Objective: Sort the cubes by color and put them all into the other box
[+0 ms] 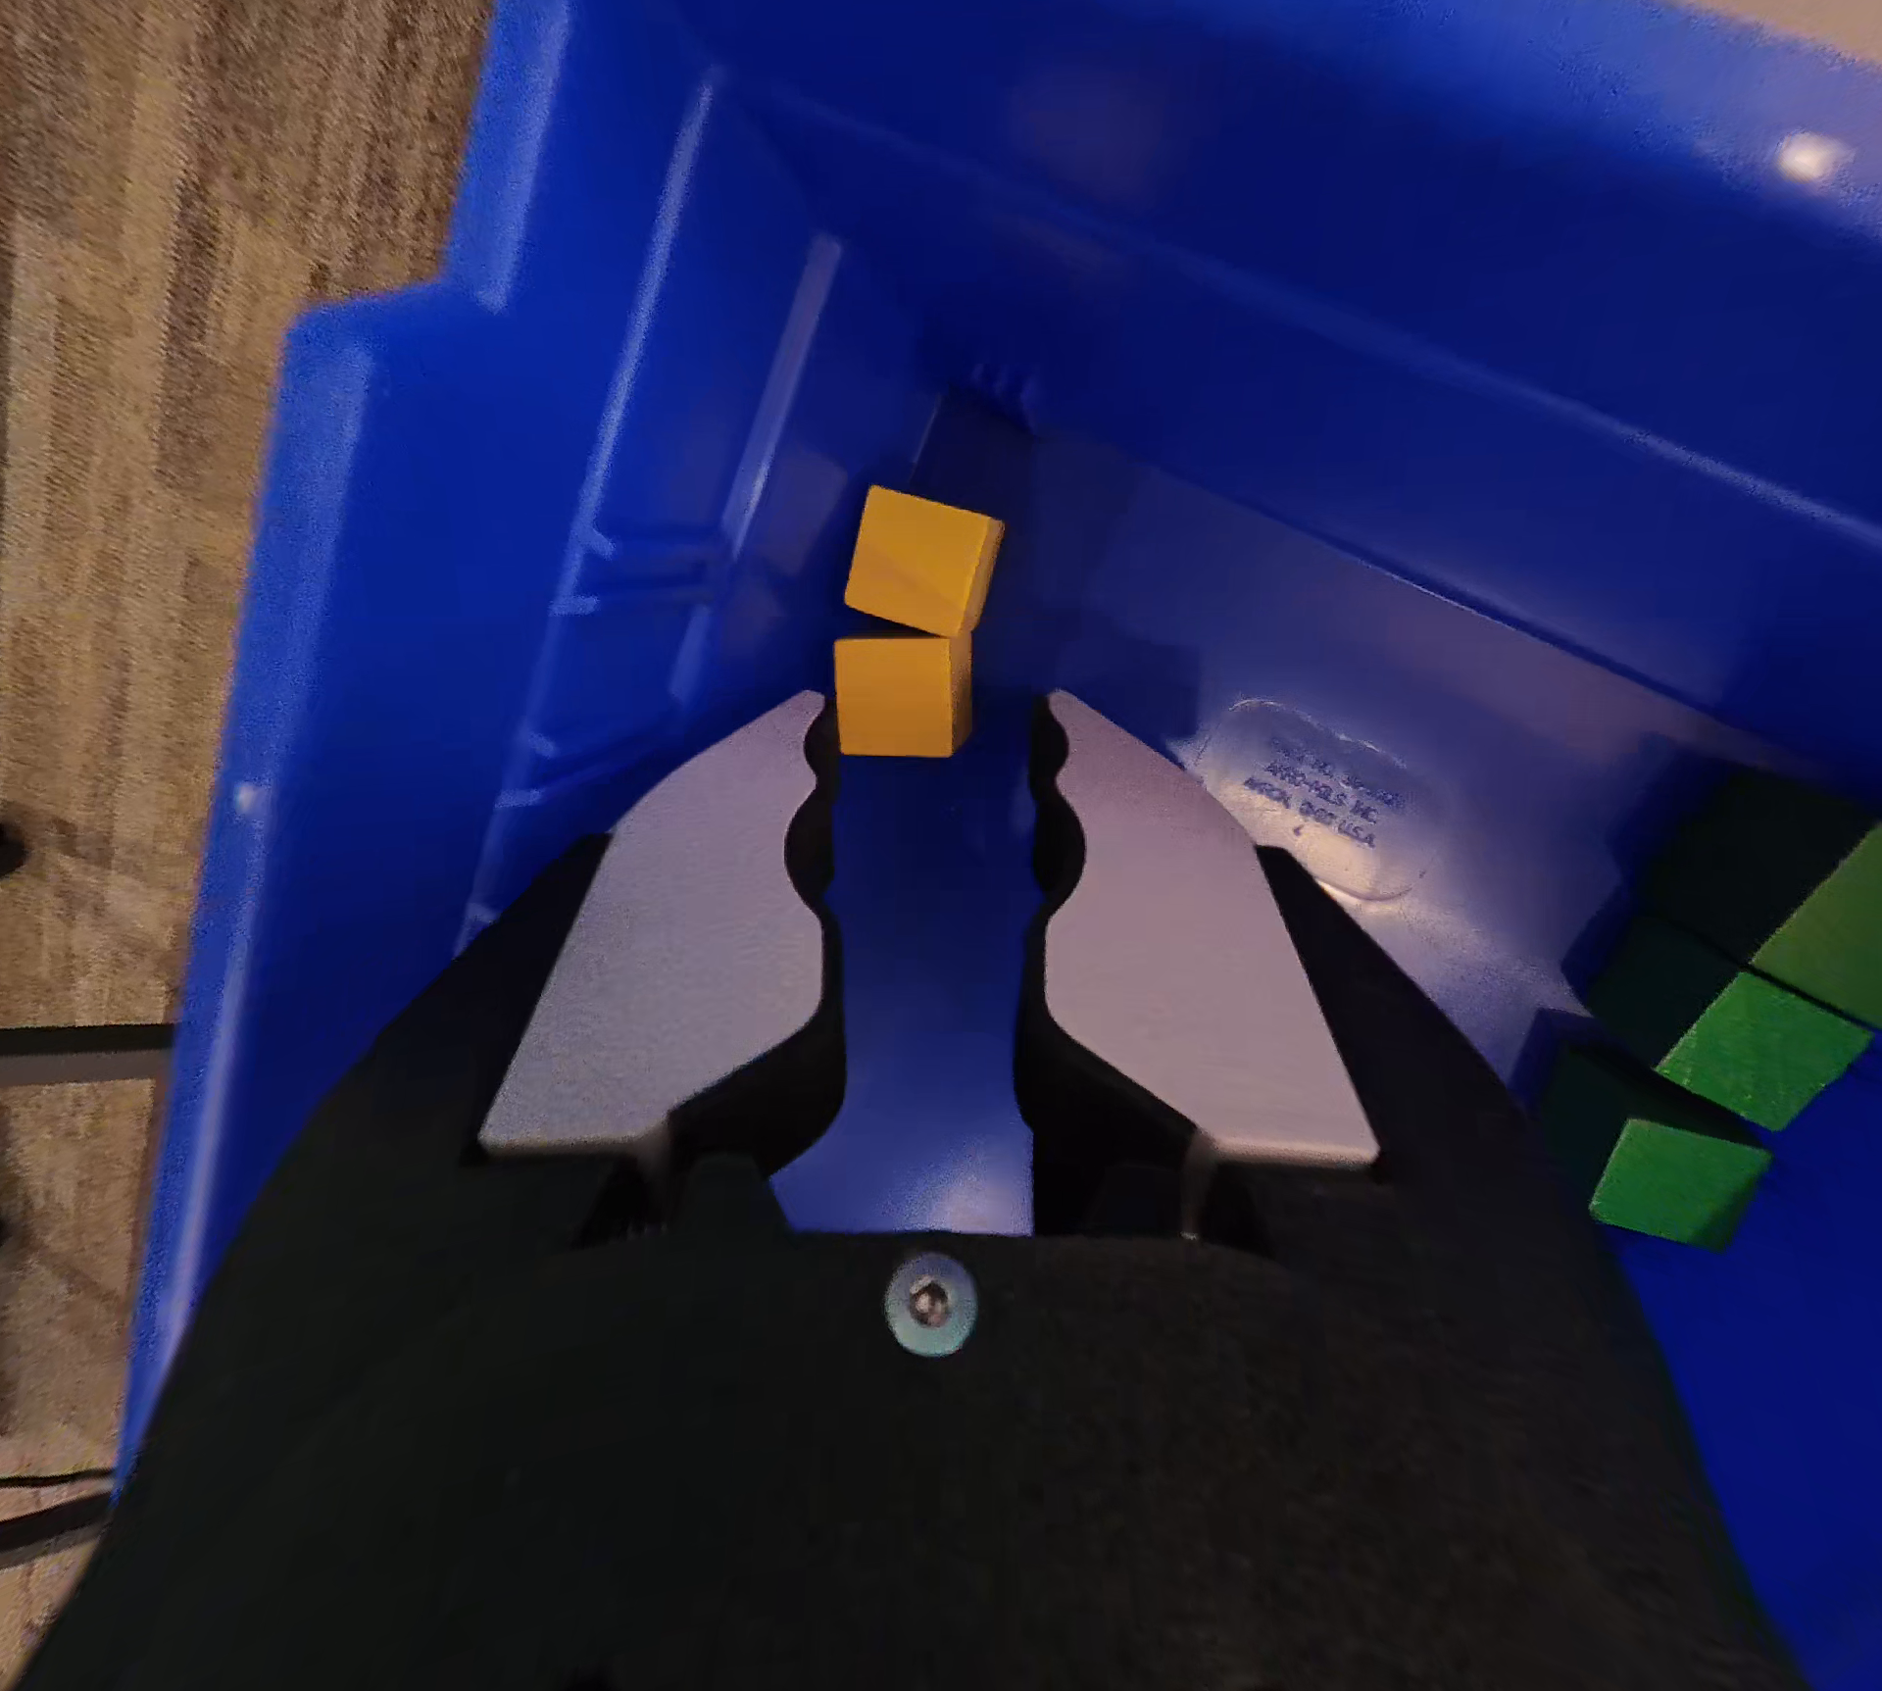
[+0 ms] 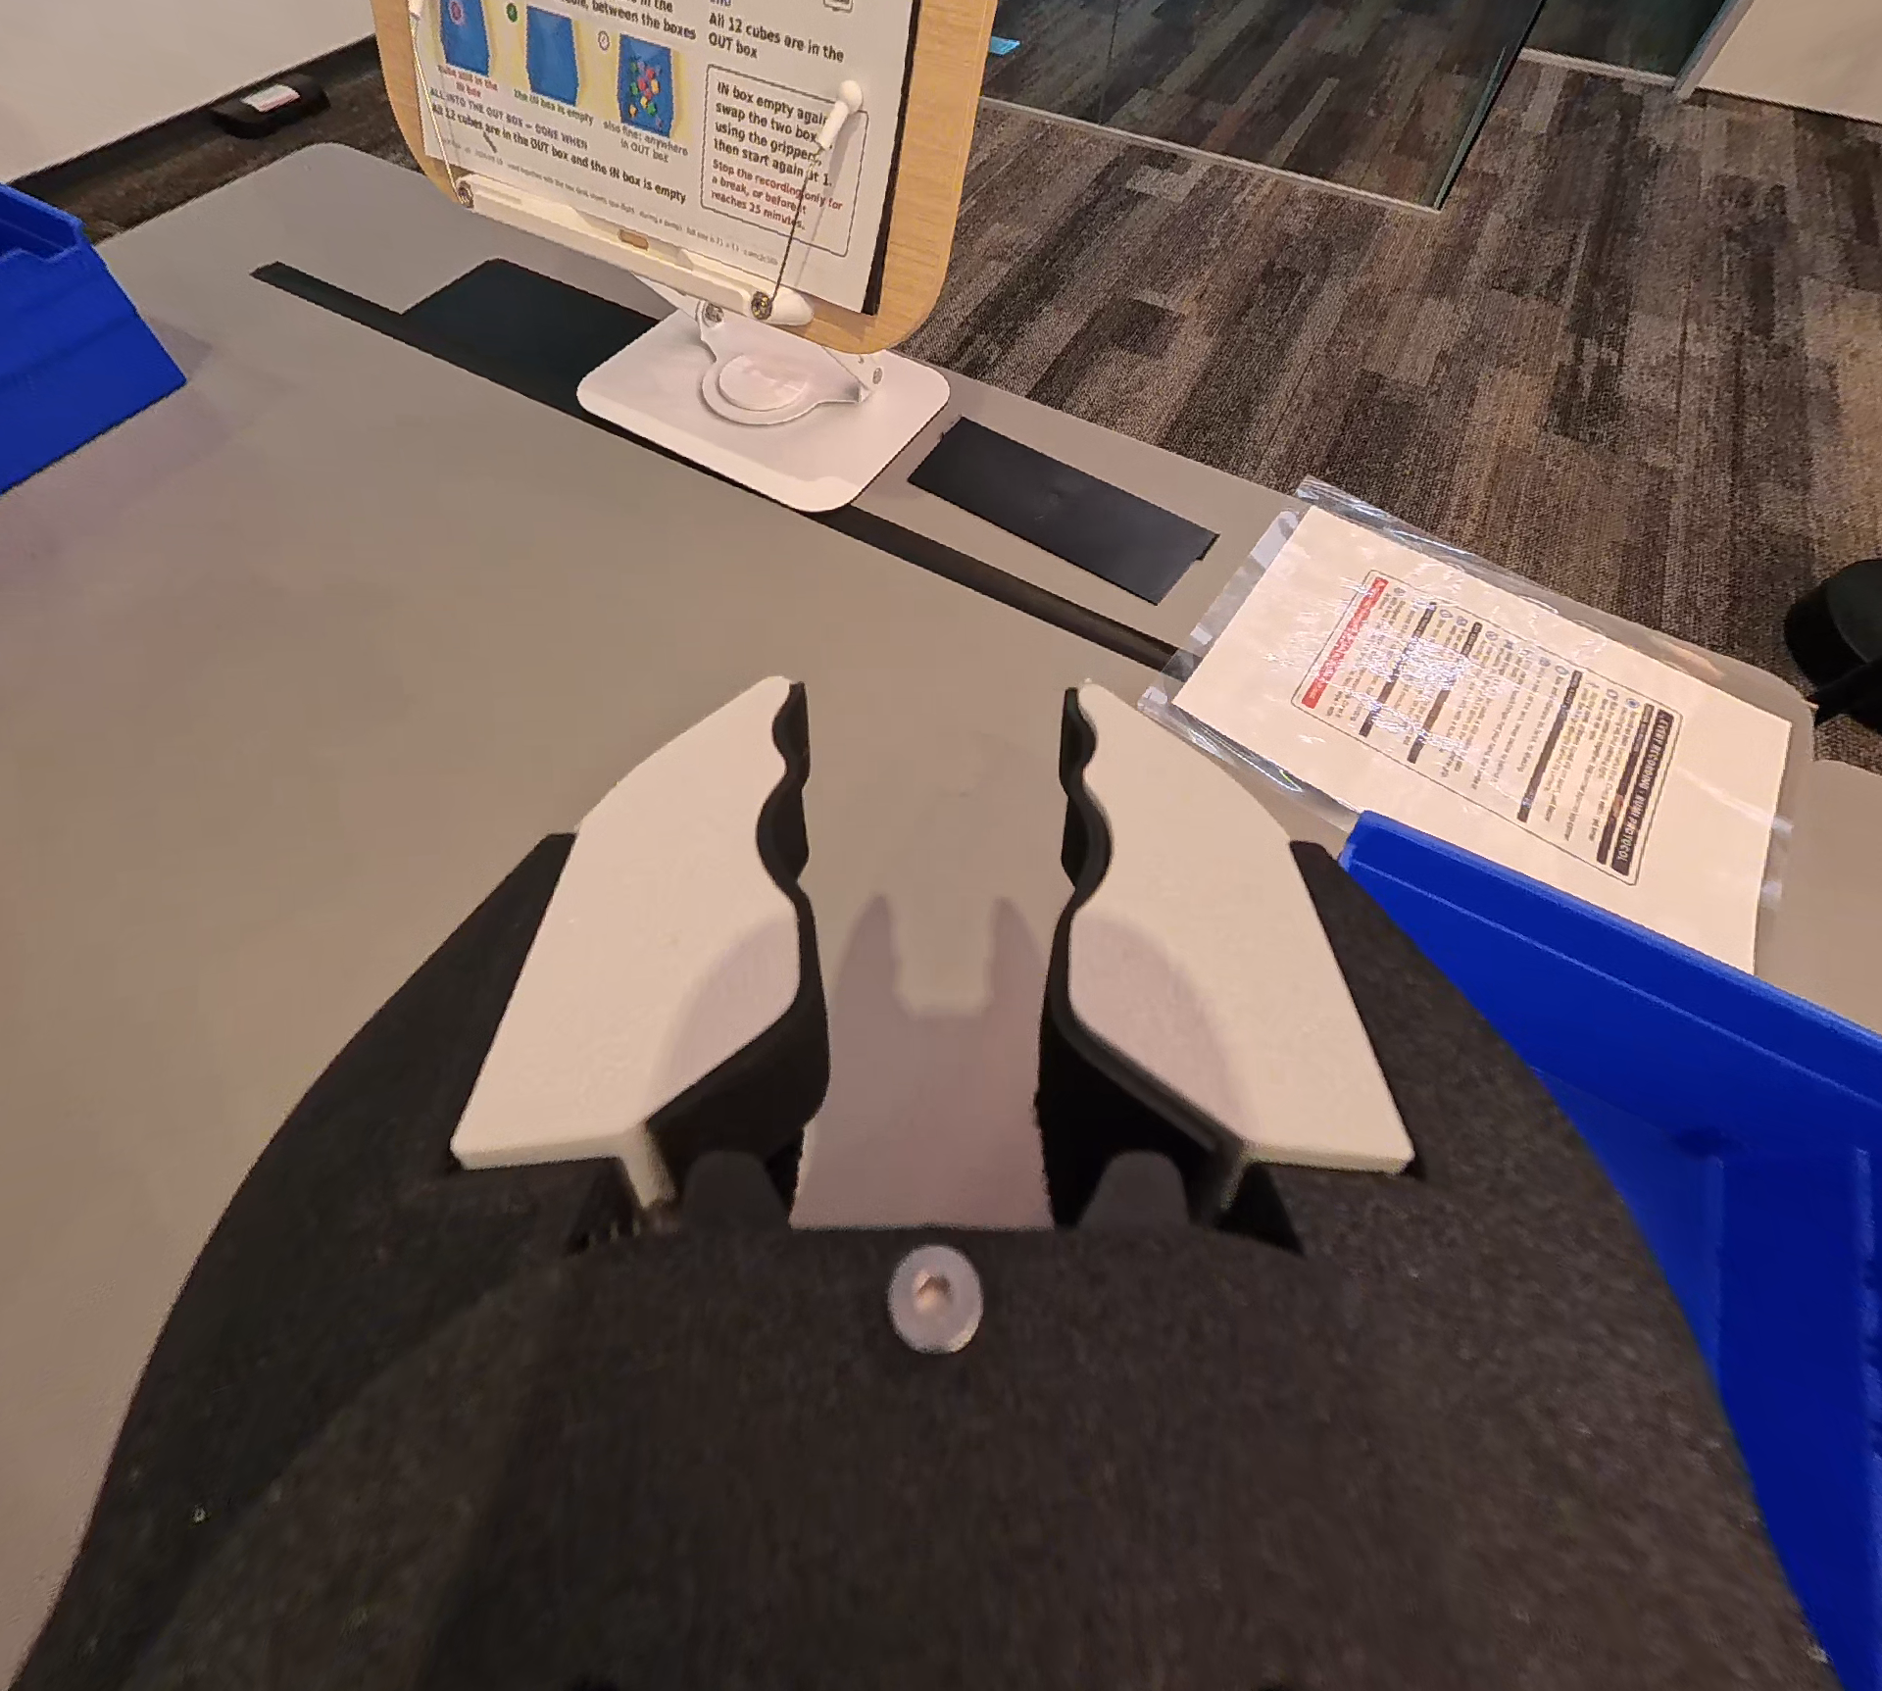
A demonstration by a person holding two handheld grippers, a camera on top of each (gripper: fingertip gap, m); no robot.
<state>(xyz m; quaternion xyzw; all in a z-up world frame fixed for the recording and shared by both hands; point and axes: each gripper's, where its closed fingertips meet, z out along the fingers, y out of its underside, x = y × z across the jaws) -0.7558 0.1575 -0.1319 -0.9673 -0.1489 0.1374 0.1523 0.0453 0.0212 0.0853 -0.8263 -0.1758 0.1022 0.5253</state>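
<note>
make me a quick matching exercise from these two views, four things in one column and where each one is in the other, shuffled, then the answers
Things:
1. yellow cubes
2. green cubes
3. left gripper
4. right gripper

Places:
A. open above the bare grey table, holding nothing
B. inside the blue box, near its far corner, one touching the other
C. inside the blue box at the right edge of the left wrist view
D. open inside the blue box, fingertips just short of the nearer yellow cube

Pairs: 1-B, 2-C, 3-D, 4-A
</note>
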